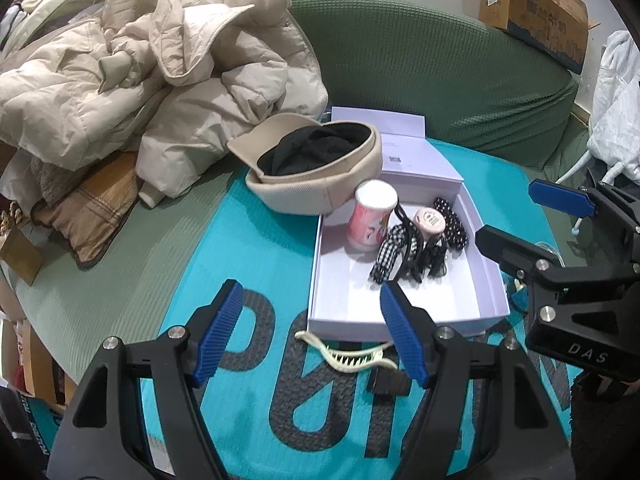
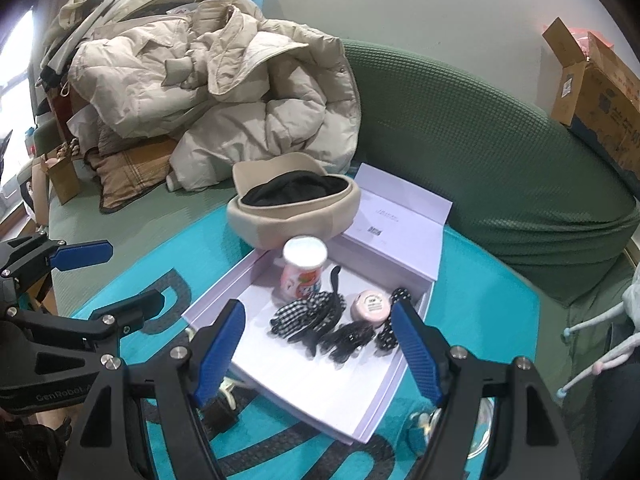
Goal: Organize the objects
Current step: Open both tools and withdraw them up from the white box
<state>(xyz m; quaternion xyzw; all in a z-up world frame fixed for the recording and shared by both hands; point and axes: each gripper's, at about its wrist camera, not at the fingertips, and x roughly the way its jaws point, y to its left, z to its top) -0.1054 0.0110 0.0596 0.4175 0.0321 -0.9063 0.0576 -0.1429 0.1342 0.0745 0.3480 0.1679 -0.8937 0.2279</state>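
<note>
One open lavender box (image 2: 404, 216) sits on the turquoise mat (image 1: 248, 216). Inside it I count two containers: one tall pink bottle (image 2: 303, 271) and one small round pink jar (image 2: 370, 306). Three dark hair clips lie with them: one gingham bow clip (image 2: 306, 314), one black claw clip (image 2: 348, 338), one polka-dot clip (image 2: 394, 320). Outside the box lies one cream claw clip (image 1: 348, 354). One beige cap (image 1: 316, 172), one beige puffer jacket (image 1: 160, 80), one cardboard box (image 1: 536, 4).
</note>
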